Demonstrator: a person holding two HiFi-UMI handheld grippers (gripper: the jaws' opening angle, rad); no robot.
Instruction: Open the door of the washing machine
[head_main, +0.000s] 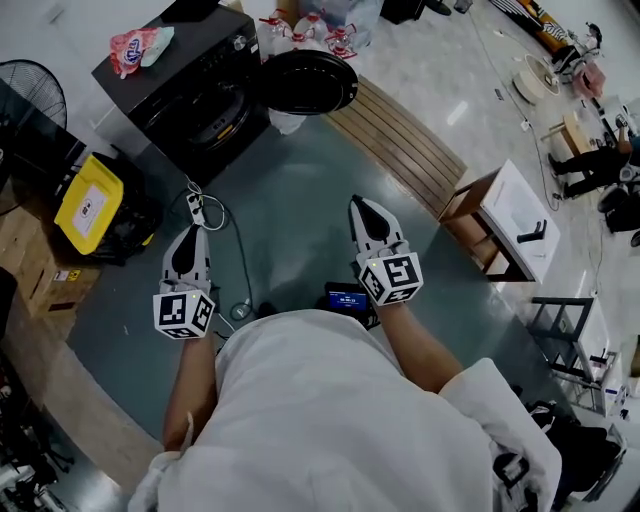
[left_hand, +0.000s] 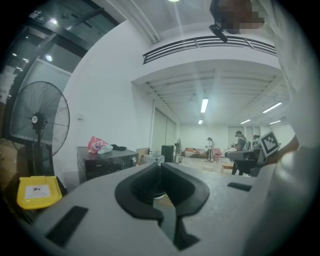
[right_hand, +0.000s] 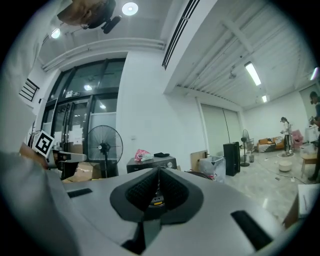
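— How do our tongs stand?
— We see the left tongs (head_main: 190, 238) and right tongs (head_main: 364, 212) both closed tip to tip, empty, touching nothing, well apart from the washer (head_main: 195, 95).
— And its door (head_main: 308, 82)?
— Swung wide open, round and black, at the washer's right as we face it.

Count taken around one washing machine (head_main: 195, 95), which has one door (head_main: 308, 82).

- On its top: one pink bag (head_main: 135, 48).
- To its left: one pedestal fan (head_main: 30, 95) and one yellow box (head_main: 88, 203).
- In front of it: one power strip (head_main: 197, 208).
- To its right: one wooden bench (head_main: 400, 140).
- Hand-held tools, two: left gripper (head_main: 189, 232) and right gripper (head_main: 359, 205).
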